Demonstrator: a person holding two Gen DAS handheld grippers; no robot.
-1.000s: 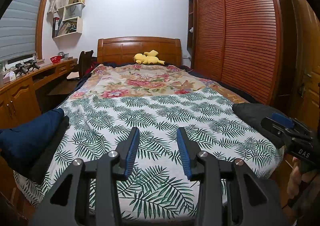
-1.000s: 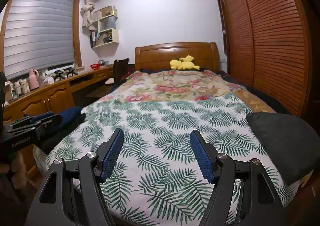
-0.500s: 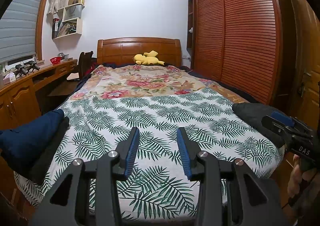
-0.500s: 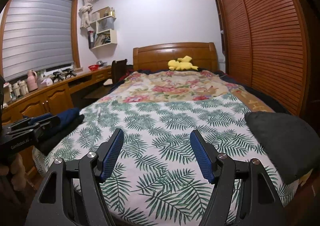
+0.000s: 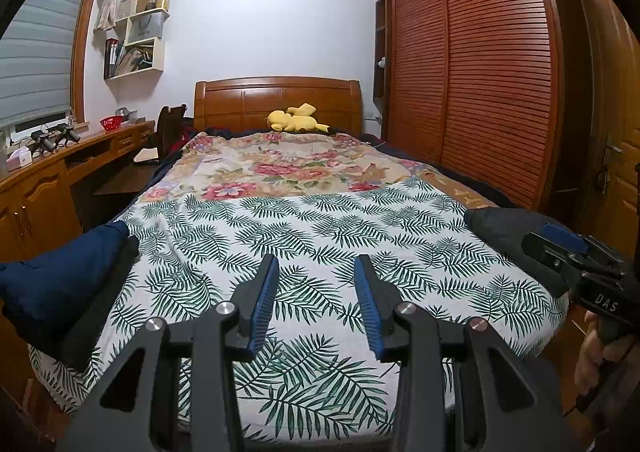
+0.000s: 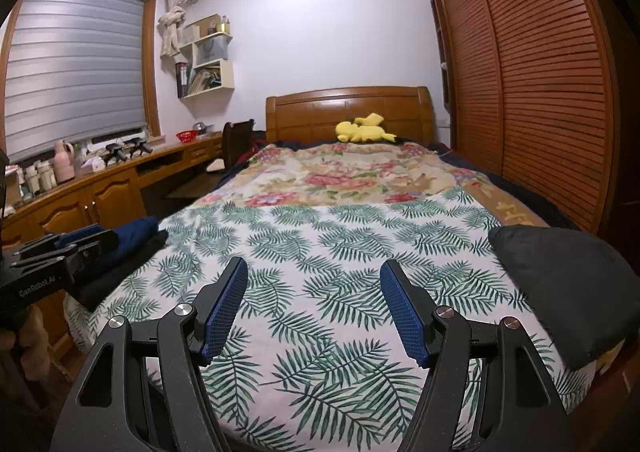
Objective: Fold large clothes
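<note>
A folded navy garment [image 5: 60, 276] lies on a folded black garment [image 5: 100, 304] at the bed's near left corner; the navy garment also shows in the right wrist view [image 6: 134, 236]. A dark grey folded garment [image 6: 568, 284] lies at the near right corner, also seen in the left wrist view [image 5: 504, 224]. My left gripper [image 5: 316, 268] is open and empty above the foot of the bed. My right gripper [image 6: 314, 272] is open wider, also empty, to its right.
The bed carries a palm-leaf sheet [image 5: 320, 236] and a floral quilt [image 5: 288, 168] beyond it. A yellow plush toy [image 5: 296, 120] lies by the headboard. A wooden desk [image 6: 100, 192] runs along the left, a slatted wardrobe [image 5: 480, 72] along the right.
</note>
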